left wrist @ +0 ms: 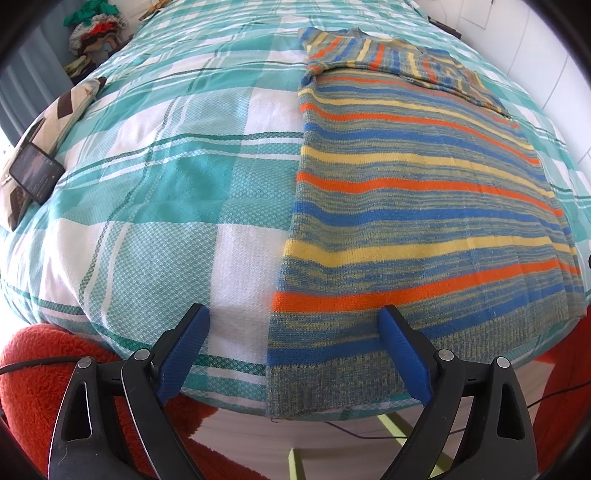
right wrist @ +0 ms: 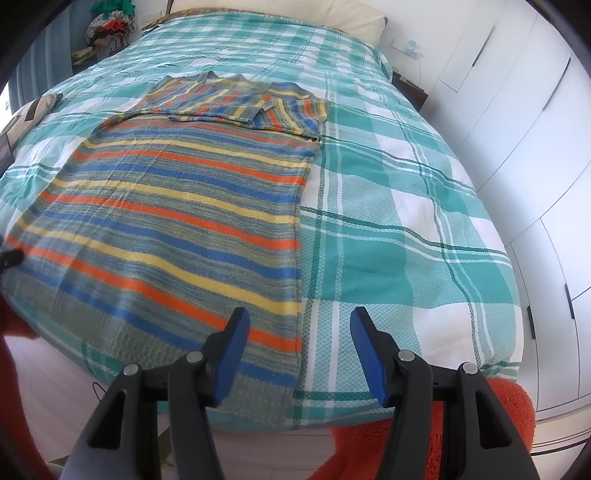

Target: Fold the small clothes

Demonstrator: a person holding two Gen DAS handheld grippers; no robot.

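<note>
Left wrist: sweater (left wrist: 424, 206) (striped) beneath parted hand-held gripper (left wrist: 295, 314).

Wide open teal-and-white plaid bedspread (left wrist: 155, 177) left of the striped knit sweater (left wrist: 424, 192), and another clear stretch on its other side. Only a dark phone (left wrist: 35, 173) on a patterned cushion (left wrist: 66, 107) crowds the far left edge.

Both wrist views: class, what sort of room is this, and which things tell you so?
Most likely a bedroom: a bed under a plaid bedspread, a pillow at its head, and white wardrobe doors alongside. A striped sweater lies on it.
</note>
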